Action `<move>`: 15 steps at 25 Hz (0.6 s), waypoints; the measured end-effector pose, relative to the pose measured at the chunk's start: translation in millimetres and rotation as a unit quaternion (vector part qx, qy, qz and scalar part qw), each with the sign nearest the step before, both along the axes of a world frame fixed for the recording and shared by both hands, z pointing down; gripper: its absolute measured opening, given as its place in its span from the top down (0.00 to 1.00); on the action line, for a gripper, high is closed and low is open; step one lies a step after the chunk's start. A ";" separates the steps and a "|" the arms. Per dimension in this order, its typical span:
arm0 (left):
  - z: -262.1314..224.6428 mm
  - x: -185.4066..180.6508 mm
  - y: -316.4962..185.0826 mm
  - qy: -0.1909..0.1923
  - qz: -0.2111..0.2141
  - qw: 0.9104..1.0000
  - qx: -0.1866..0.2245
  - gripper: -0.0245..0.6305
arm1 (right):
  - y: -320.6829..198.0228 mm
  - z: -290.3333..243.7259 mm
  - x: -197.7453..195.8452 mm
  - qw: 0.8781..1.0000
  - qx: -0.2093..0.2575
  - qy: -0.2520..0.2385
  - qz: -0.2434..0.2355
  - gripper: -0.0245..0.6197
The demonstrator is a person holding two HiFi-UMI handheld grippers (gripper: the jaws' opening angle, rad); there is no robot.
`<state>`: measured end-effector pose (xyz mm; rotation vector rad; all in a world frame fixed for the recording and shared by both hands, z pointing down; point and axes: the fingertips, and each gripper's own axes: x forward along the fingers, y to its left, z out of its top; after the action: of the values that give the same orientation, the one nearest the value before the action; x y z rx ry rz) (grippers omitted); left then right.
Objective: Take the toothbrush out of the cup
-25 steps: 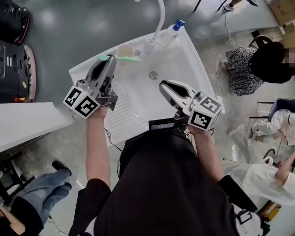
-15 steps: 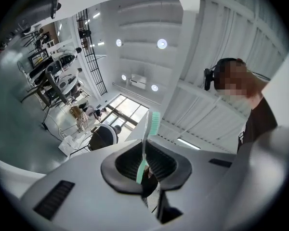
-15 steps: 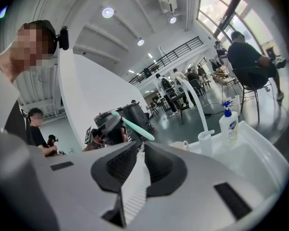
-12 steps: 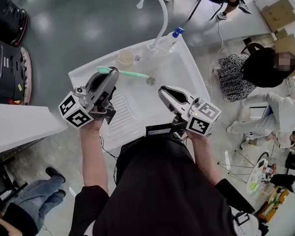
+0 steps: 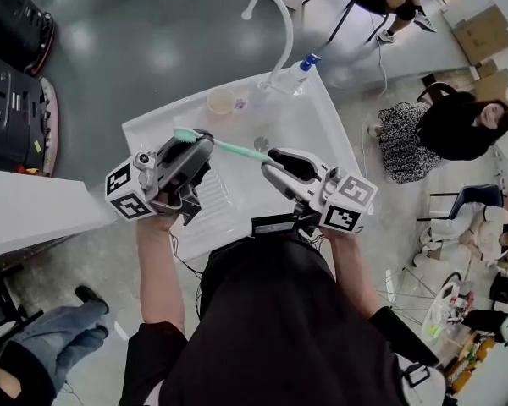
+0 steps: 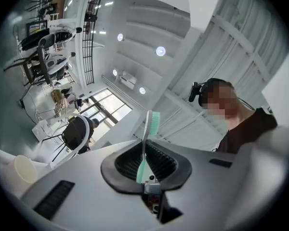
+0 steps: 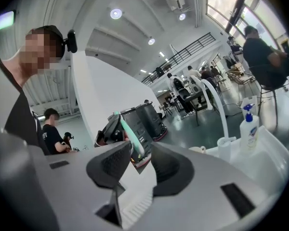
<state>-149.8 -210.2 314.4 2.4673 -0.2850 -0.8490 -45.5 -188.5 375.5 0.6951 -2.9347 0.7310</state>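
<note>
**Toothbrush** (image 5: 230, 148): mint-green and white, out of the cup, lying roughly level in the air over the sink. The bristle head sticks out past the left gripper on its far side. The handle runs toward the right gripper.

**Left gripper** (image 5: 200, 142): jaws clamped tight on the toothbrush just below its head. In the left gripper view the brush (image 6: 145, 143) stands up from between the closed pads.

**Right gripper** (image 5: 272, 161): jaws have just been opening and now stand wide. In the right gripper view the free end of the toothbrush handle (image 7: 133, 134) sits in the gap, and neither pad presses on it.

**Cup** (image 5: 220, 101): pale and upright on the back ledge of the sink, well apart from both grippers.

**Sink** (image 5: 309, 121): white basin with a ribbed drainboard on its left part.

**Faucet** (image 5: 277, 25): white gooseneck at the back rim.

**Soap bottle** (image 5: 294, 75): clear with a blue pump top, just beside the faucet base.
</note>
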 end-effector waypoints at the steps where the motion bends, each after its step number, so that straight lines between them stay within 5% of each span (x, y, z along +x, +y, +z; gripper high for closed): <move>1: -0.2 3.7 1.1 0.000 0.008 1.000 -0.001 0.92 | 1.9 -4.3 -1.9 1.000 0.005 -0.009 -0.014 0.78; 7: -1.9 25.2 4.9 0.018 0.028 0.999 -0.015 0.92 | 18.1 -13.8 3.9 0.996 0.021 -0.035 -0.075 0.78; 15: -11.9 73.6 -4.4 0.014 0.010 0.999 -0.032 0.92 | 22.6 -21.4 45.1 0.993 0.024 -0.067 -0.092 0.89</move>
<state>-76.2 -214.6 302.6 2.3937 -0.2715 -0.8522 -0.4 -165.9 354.1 0.3855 -3.0921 0.7194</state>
